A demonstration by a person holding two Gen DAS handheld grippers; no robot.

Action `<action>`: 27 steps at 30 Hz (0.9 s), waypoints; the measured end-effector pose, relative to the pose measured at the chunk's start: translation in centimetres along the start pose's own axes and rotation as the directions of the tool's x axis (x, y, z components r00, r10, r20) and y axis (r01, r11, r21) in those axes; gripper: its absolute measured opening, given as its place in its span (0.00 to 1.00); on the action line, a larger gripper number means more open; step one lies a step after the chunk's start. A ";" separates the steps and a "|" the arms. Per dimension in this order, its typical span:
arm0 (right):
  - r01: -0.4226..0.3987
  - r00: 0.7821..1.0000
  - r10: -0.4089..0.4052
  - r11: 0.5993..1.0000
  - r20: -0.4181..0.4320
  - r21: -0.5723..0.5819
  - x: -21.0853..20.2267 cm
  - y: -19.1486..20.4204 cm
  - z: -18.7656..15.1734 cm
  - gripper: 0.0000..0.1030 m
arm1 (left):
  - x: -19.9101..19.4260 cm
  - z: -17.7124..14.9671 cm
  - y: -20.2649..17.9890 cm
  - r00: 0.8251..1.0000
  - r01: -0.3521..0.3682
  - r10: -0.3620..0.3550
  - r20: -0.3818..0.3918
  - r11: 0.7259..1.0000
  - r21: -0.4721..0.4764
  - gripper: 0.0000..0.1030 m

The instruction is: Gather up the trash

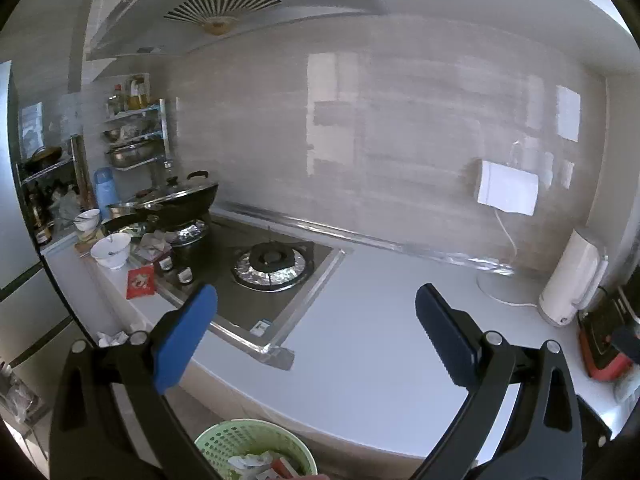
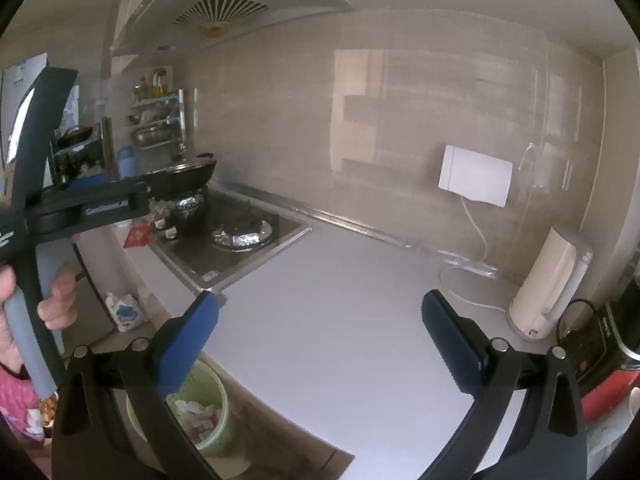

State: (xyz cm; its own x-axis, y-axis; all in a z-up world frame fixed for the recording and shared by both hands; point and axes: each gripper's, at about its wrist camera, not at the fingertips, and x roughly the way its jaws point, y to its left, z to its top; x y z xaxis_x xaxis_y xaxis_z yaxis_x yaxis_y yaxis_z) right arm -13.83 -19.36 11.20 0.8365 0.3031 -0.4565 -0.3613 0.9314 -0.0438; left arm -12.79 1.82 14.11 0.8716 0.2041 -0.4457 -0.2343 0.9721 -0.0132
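Hovering agape — both grippers (image 1: pixel 316 308) (image 2: pixel 320 320) over basket (image 2: pixel 218 404).

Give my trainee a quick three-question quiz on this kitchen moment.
1. True or false: the left gripper holds a piece of trash.
2. Where is the green basket? A) on the counter B) on the floor below the counter edge C) on the stove
3. Fill in: the black pan sits on the ____.

Key: 1 false, its jaws are open and empty; 2 B; 3 stove.
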 end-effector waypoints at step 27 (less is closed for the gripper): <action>0.033 0.999 -0.033 0.999 0.016 0.026 -0.2 -1.3 -0.1 0.98 | 0.6 -0.6 -1.2 0.999 0.039 -0.039 -0.033 0.999 0.013 0.92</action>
State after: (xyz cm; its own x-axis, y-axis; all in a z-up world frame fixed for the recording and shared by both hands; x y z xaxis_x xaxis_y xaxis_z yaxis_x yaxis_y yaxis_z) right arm -13.61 -20.63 11.26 0.8546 0.2751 -0.4404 -0.3230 0.9457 -0.0361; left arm -12.26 0.69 13.36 0.8654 0.1621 -0.4741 -0.1942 0.9808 -0.0191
